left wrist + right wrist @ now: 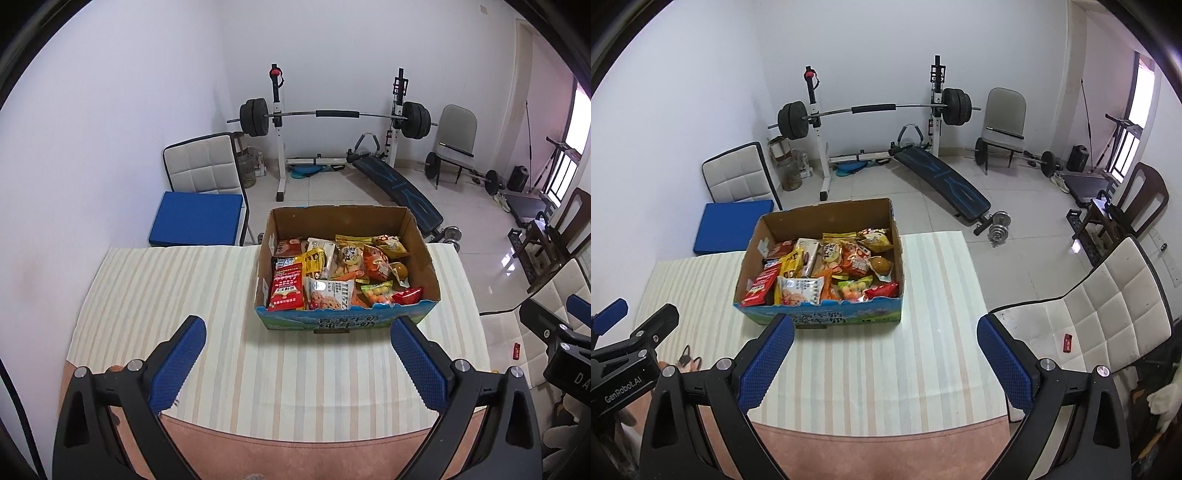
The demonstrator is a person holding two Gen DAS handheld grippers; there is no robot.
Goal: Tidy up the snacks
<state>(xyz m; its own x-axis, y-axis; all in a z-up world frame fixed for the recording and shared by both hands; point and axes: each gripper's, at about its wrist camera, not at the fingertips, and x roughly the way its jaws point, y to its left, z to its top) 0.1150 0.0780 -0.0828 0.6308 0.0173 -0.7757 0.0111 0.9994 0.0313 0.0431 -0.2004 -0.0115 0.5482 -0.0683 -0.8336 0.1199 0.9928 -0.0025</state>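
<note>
Striped cloth (177,295) covers the table in front of me; behind it I see a home gym with a barbell rack (334,114) and a sit-up bench (945,181). On the cloth stands an open carton (345,321), near the far edge and right of centre in my left view. Its long axis runs roughly left to right across the table, and its printed front wall faces me. The carton is packed with snacks (340,273): a red pack (286,288) lies at its left side, long axis running front to back, and a white pack (328,295) lies flat against the front wall. An orange pack (855,260) sits near the middle.

My left gripper (297,356) hovers over the cloth on the near side of the carton, jaws wide apart, holding nothing. My right gripper (886,354) hovers likewise, jaws wide apart and empty, its left finger overlapping the carton's front wall in that view. A white chair (1108,314) stands to the right of the table.
</note>
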